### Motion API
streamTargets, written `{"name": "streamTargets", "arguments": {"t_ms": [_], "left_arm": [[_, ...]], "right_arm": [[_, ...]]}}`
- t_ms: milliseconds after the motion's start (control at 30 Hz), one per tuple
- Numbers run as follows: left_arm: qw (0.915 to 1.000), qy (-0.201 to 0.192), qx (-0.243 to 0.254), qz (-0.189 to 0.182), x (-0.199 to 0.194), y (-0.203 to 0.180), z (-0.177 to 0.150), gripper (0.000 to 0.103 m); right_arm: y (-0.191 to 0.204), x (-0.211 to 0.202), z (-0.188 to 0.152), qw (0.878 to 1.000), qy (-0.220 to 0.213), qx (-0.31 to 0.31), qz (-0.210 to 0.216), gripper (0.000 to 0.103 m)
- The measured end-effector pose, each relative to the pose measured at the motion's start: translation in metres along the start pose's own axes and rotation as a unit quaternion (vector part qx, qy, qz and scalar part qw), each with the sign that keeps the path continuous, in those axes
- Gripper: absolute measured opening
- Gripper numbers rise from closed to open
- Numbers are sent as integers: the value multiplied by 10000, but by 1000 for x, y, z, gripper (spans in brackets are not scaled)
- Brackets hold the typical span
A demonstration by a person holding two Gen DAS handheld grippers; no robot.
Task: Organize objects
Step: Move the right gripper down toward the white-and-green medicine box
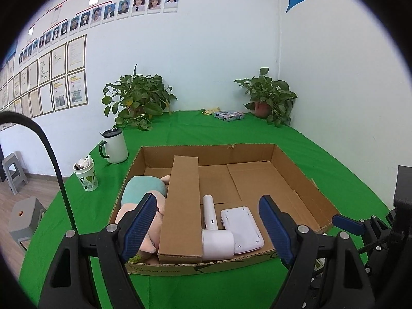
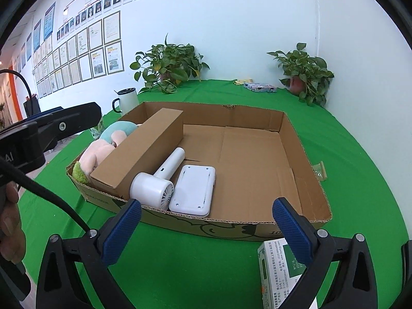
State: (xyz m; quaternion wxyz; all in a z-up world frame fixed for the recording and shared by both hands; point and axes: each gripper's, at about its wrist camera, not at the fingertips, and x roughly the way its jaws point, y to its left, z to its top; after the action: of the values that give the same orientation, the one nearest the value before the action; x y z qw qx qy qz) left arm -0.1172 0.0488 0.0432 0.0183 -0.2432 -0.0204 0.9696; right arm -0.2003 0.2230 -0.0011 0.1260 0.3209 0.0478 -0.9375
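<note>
A shallow cardboard tray lies on the green table. Inside it, from left to right, are a pink and teal plush toy, a long cardboard box, a white hair dryer and a flat white device. My left gripper hovers open over the tray's near edge, holding nothing. To the right of it, my right gripper is open in front of the tray. A small white and green carton lies on the cloth under its right finger.
A white mug and a patterned paper cup stand left of the tray. Two potted plants and a tissue pack sit at the back. A small packet lies right of the tray. Grey stools stand off the table's left.
</note>
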Motion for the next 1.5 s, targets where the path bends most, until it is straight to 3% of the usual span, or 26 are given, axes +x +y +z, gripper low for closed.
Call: {"name": "streamTargets", "arguments": {"t_ms": [1100, 1500], "left_arm": [[9996, 68, 168, 213, 7, -15, -20, 81], [9990, 318, 319, -45, 19, -32, -31, 81]], "right_arm": [[-18, -2, -18, 9995, -130, 264, 68, 102], [-42, -21, -33, 9983, -195, 538, -71, 102]]}}
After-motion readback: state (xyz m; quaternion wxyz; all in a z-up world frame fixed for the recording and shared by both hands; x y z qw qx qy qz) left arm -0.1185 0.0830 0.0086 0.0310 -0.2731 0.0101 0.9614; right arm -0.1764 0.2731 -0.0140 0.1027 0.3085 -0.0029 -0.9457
